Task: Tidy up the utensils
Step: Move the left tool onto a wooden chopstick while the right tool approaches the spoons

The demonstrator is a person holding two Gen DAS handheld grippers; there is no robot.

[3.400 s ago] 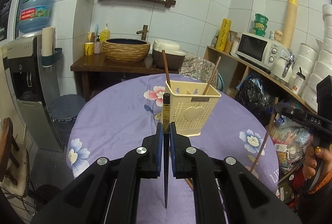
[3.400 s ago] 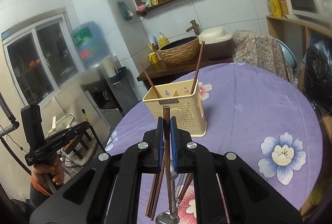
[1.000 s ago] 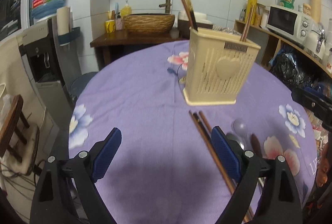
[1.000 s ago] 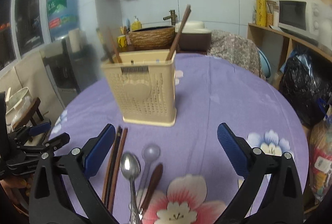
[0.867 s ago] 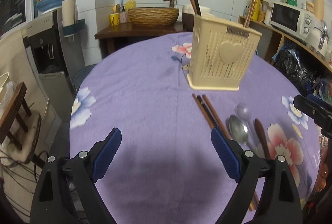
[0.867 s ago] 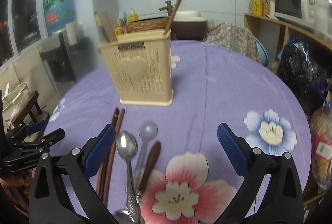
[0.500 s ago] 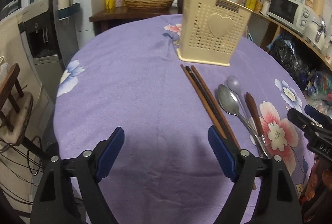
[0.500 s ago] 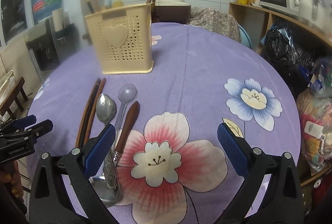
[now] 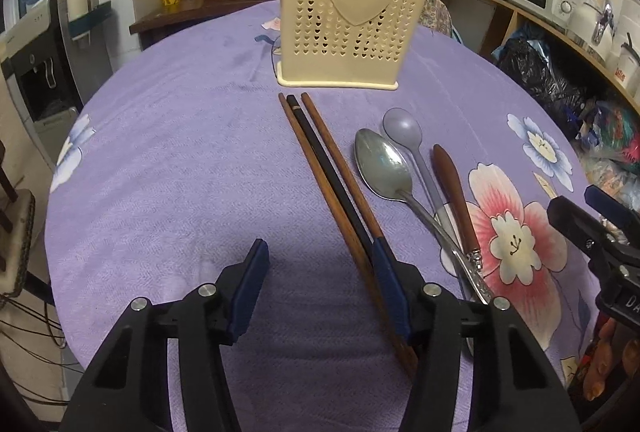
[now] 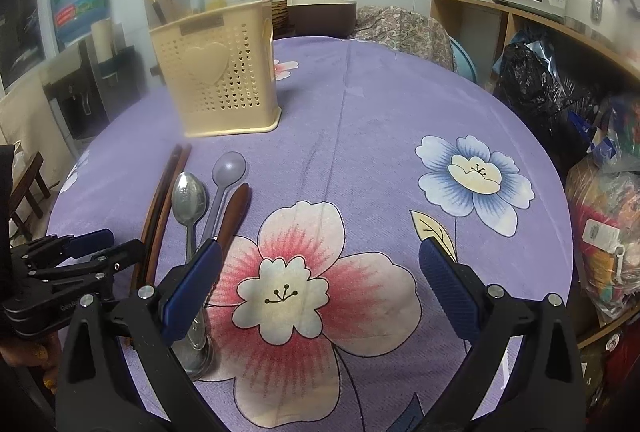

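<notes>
While the left gripper [image 9: 318, 280] hangs low over the purple flowered cloth of the round surface [image 9: 168, 151], its jaws have just been closing and stand half apart, released, with only bare cloth between them; the right blue pad lies over the near ends of the chopsticks [image 9: 324, 167], and whether it touches them cannot be told. Those three chopsticks, two reddish-brown wood with a black one between, run side by side from about 12 o'clock down toward 5 o'clock in the left wrist view, their near tips hidden behind the jaw. Just to their right lie a steel spoon [image 9: 382, 165], bowl up, with an ornate handle end, a pale lilac plastic spoon [image 9: 404, 129] and a utensil with a dark brown wooden handle [image 9: 452, 183]; their handles cross near the bottom, and the working end of the brown one cannot be made out. At 12 o'clock stands the cream utensil holder [image 9: 352, 15], perforated with small hearts and bearing one large raised heart; chopsticks stick out of its top, cut off by the frame edge. At 3 o'clock the right gripper [image 10: 320, 272] enters; in its own view its jaws are spread wide and released over a pink printed flower [image 10: 296, 284], its left pad covering the spoon handles.
</notes>
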